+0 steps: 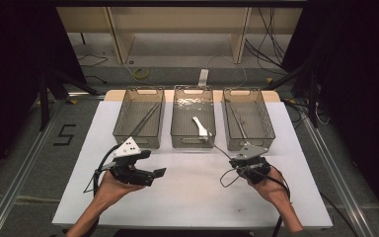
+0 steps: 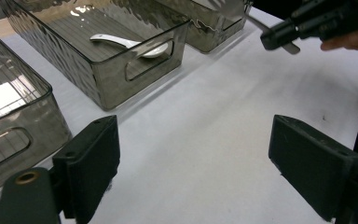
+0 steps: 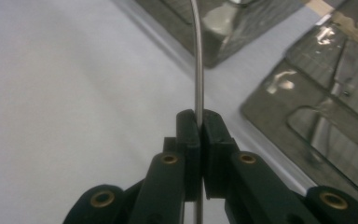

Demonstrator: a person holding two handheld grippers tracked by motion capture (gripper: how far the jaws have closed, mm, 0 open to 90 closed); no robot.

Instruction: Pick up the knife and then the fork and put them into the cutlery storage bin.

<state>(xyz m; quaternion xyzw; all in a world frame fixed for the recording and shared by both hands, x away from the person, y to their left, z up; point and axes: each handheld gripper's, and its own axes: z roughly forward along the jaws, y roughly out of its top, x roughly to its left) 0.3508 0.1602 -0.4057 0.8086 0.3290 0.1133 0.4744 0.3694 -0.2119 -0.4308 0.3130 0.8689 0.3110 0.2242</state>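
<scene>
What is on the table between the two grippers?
Nothing. In the high view, the white tabletop is bare between the open left gripper and the right gripper, which is shut on a thin metal utensil.

One sign can be read — a big black number "5" (image 1: 64, 134) — and it is marked on the grey floor (image 1: 24, 123), just left of the white table (image 1: 187, 197).

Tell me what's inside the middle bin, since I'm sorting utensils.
A white spoon lies in the middle bin, bowl toward the near wall; the tinted wall blurs where it rests. Over that near rim reaches a thin metal utensil, clamped in the right gripper.
</scene>
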